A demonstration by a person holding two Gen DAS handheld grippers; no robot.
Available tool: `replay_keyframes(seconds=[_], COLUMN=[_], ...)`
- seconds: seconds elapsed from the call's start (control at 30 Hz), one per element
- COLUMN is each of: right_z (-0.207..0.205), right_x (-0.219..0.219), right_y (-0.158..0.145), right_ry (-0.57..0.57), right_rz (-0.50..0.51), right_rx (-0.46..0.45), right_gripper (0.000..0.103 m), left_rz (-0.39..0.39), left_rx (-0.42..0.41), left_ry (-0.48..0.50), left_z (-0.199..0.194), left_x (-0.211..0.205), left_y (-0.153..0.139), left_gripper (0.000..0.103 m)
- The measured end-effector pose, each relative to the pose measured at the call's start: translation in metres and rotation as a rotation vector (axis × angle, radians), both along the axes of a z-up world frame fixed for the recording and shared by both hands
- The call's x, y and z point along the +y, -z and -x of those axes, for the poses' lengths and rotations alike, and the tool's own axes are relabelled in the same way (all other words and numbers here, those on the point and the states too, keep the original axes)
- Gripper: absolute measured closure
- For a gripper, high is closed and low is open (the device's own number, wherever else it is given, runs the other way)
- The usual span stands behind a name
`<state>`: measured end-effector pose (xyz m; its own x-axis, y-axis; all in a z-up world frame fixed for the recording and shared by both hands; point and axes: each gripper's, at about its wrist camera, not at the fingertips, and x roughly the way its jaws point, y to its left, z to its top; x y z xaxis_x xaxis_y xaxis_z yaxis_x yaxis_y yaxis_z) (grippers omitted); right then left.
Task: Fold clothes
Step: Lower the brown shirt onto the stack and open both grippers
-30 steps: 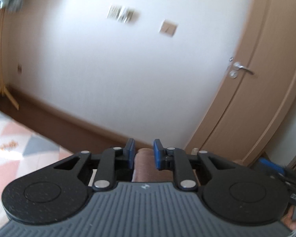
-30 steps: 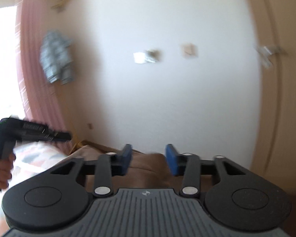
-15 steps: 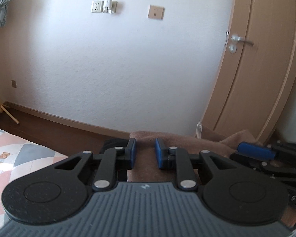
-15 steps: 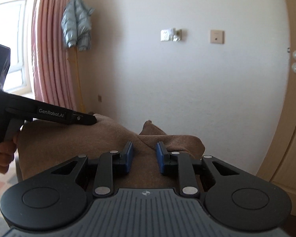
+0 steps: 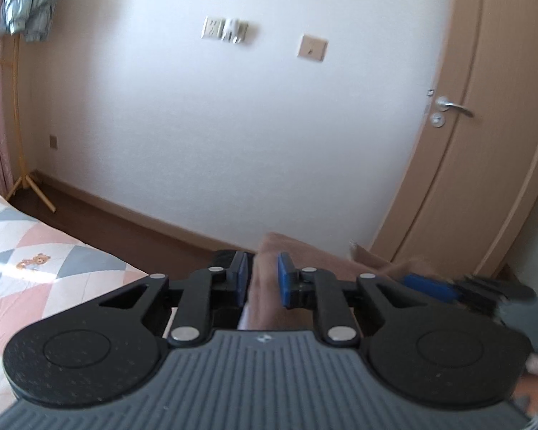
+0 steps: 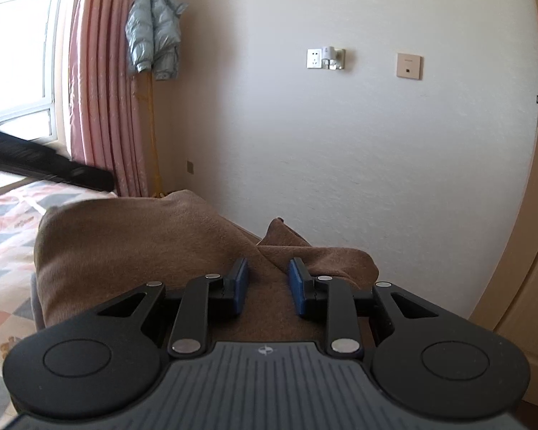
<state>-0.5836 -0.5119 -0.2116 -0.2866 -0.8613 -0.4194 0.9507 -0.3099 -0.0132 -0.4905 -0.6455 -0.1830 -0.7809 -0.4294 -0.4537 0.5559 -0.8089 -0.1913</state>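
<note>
Left claw, low in the centre of its own view, is clamped on a ridge of brown garment that runs up between its blue pads. Right claw, also low centre in its view, has its blue pads set slightly wider, with the same brown garment bunched between them; it appears to grip the cloth, though contact on both sides is hard to confirm. From there the garment spreads to the left of the right-wrist frame as a broad, loosely draped sheet held up off the bed, whose pink, grey and white patterned cover shows at lower left in both views. The other claw's dark body crosses the left edge of that frame, blurred. Behind stand a white wall, a pink curtain at upper left, a pale blue jacket hanging beside it, and a wooden door at the right. Judging by this, folding is at an early or middle stage: the garment is raised and stretched between both claws, no neat fold is visible, and laying it down and creasing it remain.
</note>
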Motion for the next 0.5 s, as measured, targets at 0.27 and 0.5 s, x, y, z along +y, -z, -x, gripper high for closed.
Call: replay_keyframes(seconds=[0.27,0.5], right_z=[-0.024,-0.027], right_x=[0.038,0.034], right_y=[-0.014,0.02], right_ry=[-0.005,-0.013], right_rz=[0.06,-0.023], right_rx=[0.005,0.065], right_gripper=[0.075,0.073], left_rz=[0.035,0.082], left_rx=[-0.052,-0.156], left_ry=[-0.012,-0.007], left_z=[0.001,0.024], left_x=[0.014,0.014], left_y=[0.018,0.025], left_gripper=[0.092,0.091])
